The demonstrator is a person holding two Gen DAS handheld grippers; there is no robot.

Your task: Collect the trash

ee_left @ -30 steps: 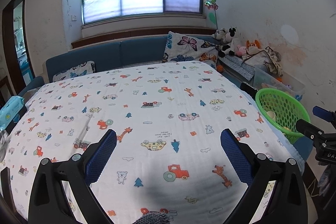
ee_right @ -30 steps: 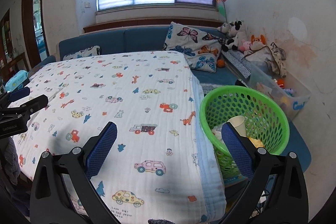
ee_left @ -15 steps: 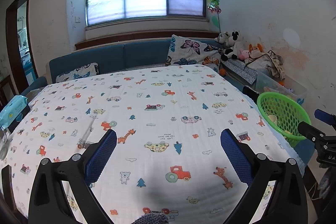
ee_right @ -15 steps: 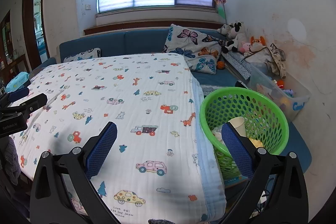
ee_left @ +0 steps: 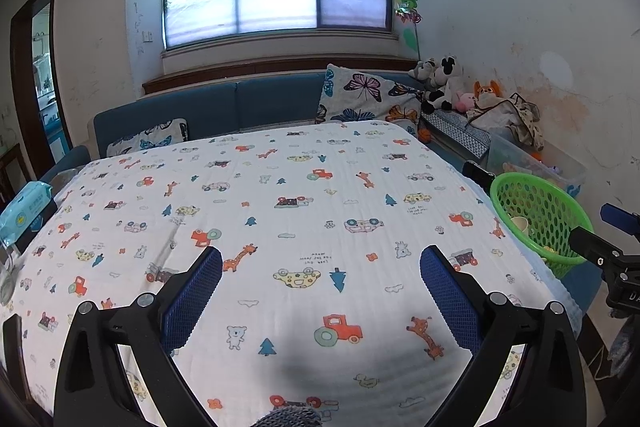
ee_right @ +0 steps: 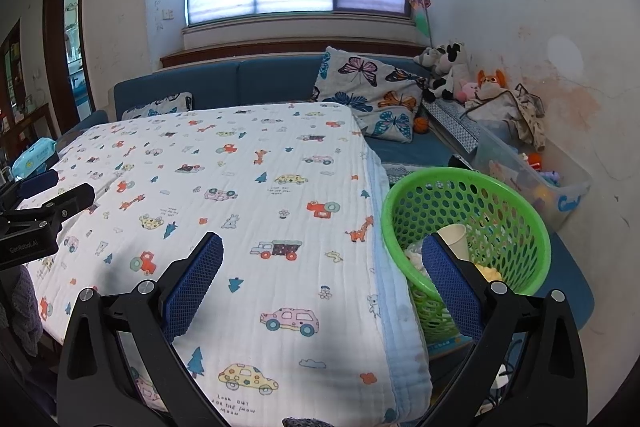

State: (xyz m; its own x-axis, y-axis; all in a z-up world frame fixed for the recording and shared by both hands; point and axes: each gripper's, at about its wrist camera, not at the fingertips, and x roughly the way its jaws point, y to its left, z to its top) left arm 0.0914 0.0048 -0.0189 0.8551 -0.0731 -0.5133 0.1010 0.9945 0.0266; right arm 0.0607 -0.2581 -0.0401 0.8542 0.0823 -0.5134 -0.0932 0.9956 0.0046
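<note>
A green mesh basket (ee_right: 516, 211) stands on the floor at the right edge of the table; it holds a paper cup (ee_right: 454, 239) and crumpled paper. It also shows in the left wrist view (ee_left: 536, 207). My left gripper (ee_left: 320, 271) is open and empty above the near part of the cartoon-print tablecloth (ee_left: 280, 211). My right gripper (ee_right: 320, 259) is open and empty above the table's right front corner, its right finger in front of the basket. No loose trash shows on the cloth.
A blue sofa (ee_left: 224, 107) with butterfly pillows (ee_left: 364, 99) runs behind the table. Plush toys (ee_right: 448, 71) and a clear storage bin (ee_right: 532, 179) line the right wall. A blue wipes pack (ee_left: 24, 207) lies at the table's left edge.
Both grippers have risen and drawn back slightly, so the table and basket sit lower in view. Both stay open and empty.
</note>
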